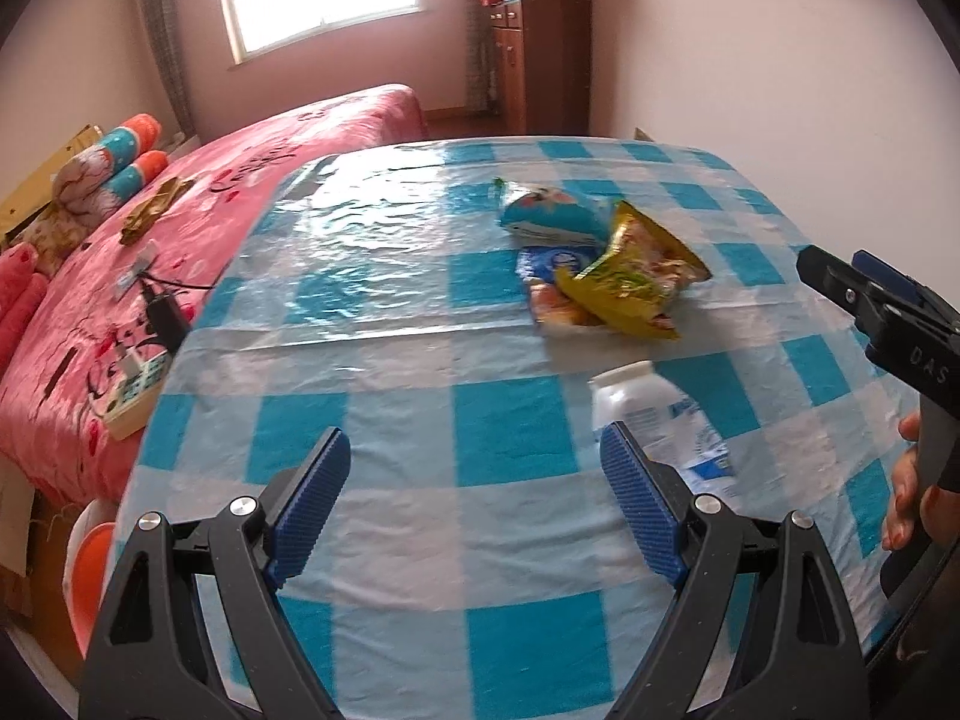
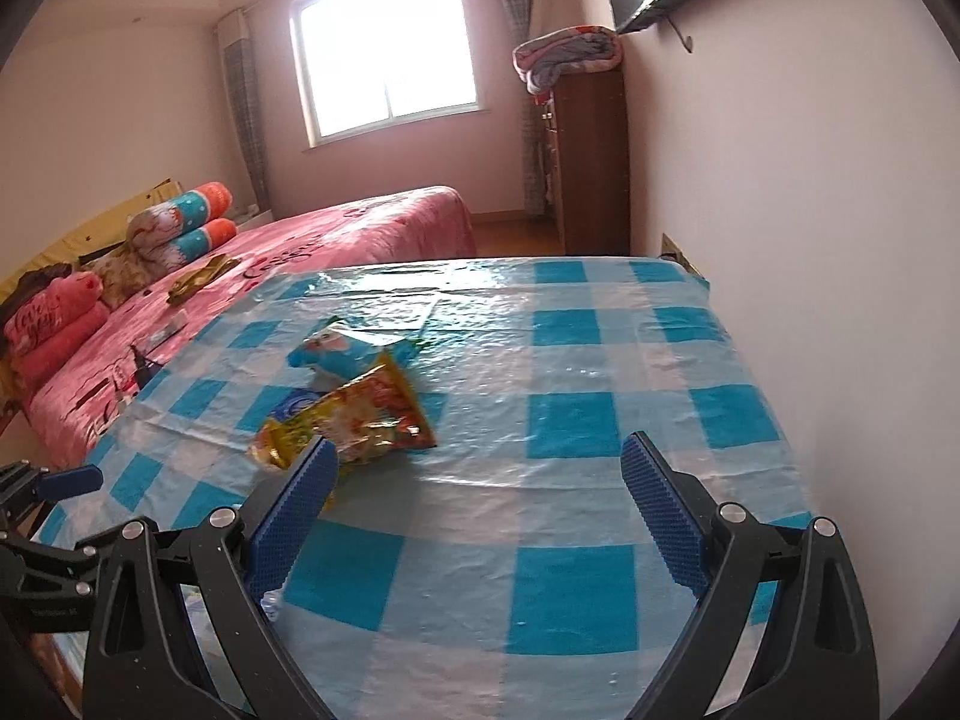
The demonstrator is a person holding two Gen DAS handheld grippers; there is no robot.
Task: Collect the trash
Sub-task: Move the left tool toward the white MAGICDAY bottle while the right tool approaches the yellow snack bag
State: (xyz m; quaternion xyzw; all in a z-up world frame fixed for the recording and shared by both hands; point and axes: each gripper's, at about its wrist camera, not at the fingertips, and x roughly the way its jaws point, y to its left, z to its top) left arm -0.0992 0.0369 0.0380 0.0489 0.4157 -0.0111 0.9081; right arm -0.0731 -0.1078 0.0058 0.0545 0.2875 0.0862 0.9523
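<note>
A pile of snack wrappers lies on the blue-checked table (image 1: 420, 450): a yellow-green bag (image 1: 636, 282) on top, a light blue bag (image 1: 555, 213) behind it, an orange one (image 1: 561, 306) beneath. A clear plastic bottle with a white cap (image 1: 654, 414) lies nearer, just beyond my left gripper's right finger. My left gripper (image 1: 474, 462) is open and empty above the table. In the right wrist view the yellow bag (image 2: 360, 420) and blue bag (image 2: 342, 354) lie ahead to the left. My right gripper (image 2: 480, 468) is open and empty; it also shows at the right of the left wrist view (image 1: 852, 282).
A bed with a pink cover (image 1: 198, 192) runs along the table's left side, with pillows (image 1: 114, 168) and a power strip (image 1: 132, 384) on it. A wooden cabinet (image 1: 540, 54) stands at the far wall. A white wall (image 2: 810, 210) borders the table's right edge.
</note>
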